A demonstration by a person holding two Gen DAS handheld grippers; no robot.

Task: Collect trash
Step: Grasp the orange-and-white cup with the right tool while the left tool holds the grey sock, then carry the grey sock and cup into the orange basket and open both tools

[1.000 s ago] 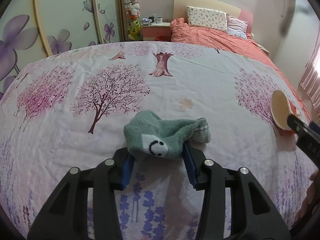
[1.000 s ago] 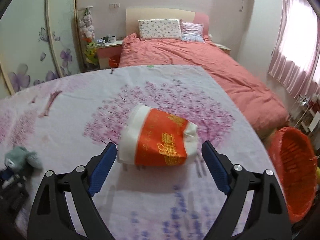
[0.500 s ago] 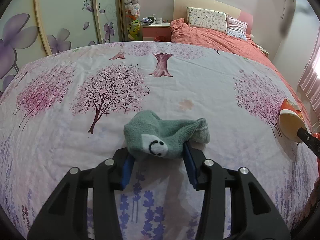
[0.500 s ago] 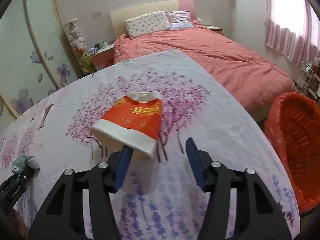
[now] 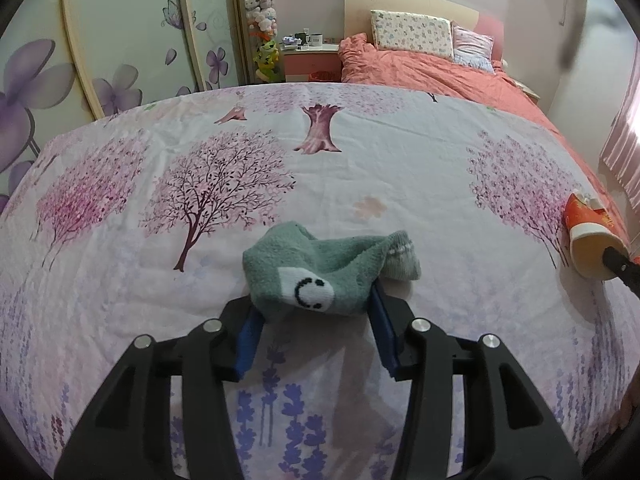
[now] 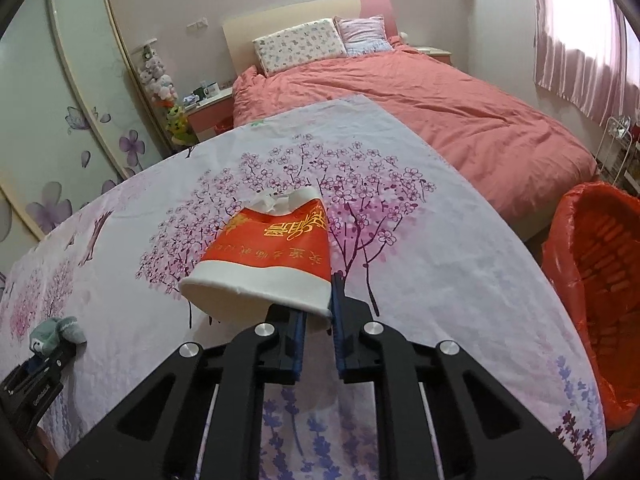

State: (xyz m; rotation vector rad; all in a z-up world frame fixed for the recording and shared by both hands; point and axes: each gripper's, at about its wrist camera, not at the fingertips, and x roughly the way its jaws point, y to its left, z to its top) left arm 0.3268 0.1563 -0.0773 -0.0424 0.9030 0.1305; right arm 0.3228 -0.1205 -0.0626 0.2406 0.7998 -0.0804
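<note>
Closing my right gripper point(image 6: 318, 330) on the crumpled red-and-white paper cup's point(image 6: 266, 262) rim for the red-lined bin point(image 6: 600, 280) at right, I keep my left gripper point(image 5: 314, 328) clamped on the green sock point(image 5: 324, 270).

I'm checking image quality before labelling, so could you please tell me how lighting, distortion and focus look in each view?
Left wrist view: fisheye bends the bedsheet into a dome, dark vignette corners, green sock sharp. Right wrist view: bright curtained window top right, paper cup sharp, even soft light.

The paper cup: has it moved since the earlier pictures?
Yes. The paper cup has tipped up off the flowered sheet, its rim pinched in the closing right gripper.
</note>
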